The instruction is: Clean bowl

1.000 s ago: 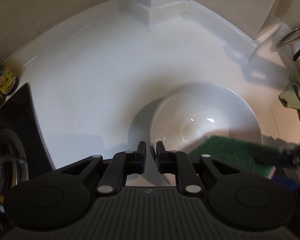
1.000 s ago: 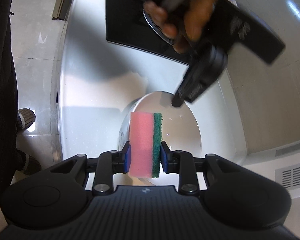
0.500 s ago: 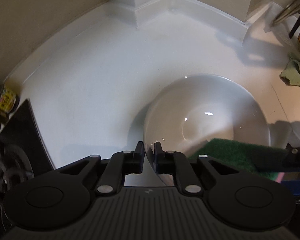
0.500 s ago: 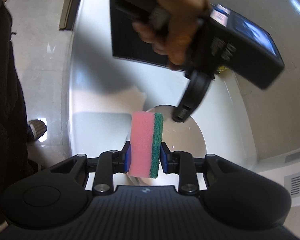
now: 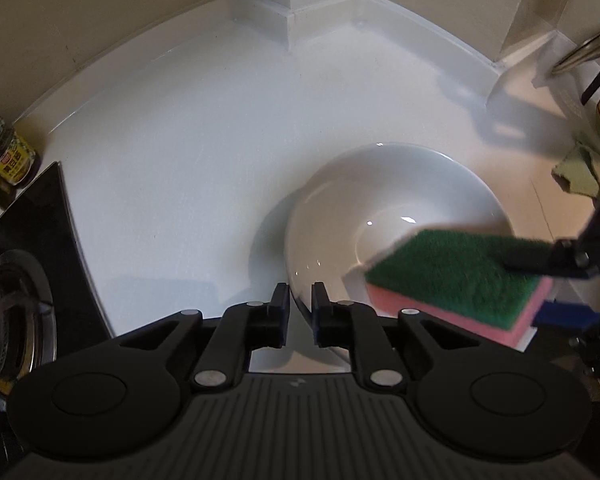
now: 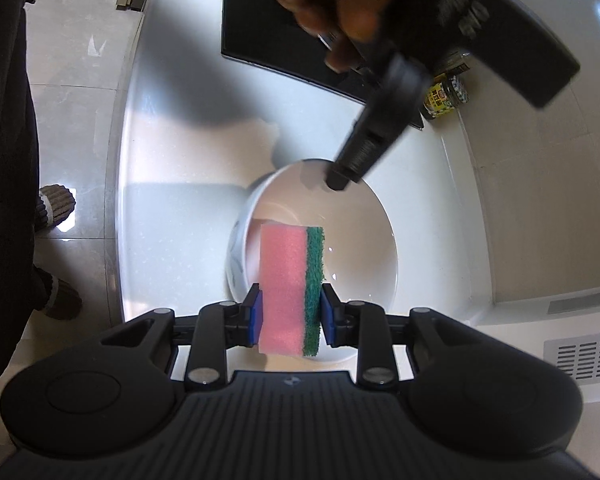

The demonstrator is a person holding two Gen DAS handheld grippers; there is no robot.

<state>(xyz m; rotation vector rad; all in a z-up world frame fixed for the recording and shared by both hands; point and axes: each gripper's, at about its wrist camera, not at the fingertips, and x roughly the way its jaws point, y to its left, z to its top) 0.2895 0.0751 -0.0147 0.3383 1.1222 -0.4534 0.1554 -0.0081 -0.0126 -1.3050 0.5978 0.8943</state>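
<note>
Straddling the near rim of the white bowl (image 5: 396, 216) with our left gripper (image 5: 300, 300), we had its jaws narrow and opening, the rim in the gap between them and the pads not pressing on it. We saw the bowl sitting on the white counter (image 5: 203, 168), near the corner where the walls met, and it looked tilted in the right wrist view. Our right gripper (image 6: 289, 316) was clamped on the sponge (image 6: 291, 280), pink foam on one side and green scouring layer on the other, with its far end reaching into the bowl's hollow. A small jar (image 5: 5, 156) with a yellow label stood beside the black stovetop (image 5: 39, 240), well apart from the bowl. At the counter's right edge we made out a crumpled pale-green cloth (image 5: 576, 172).
</note>
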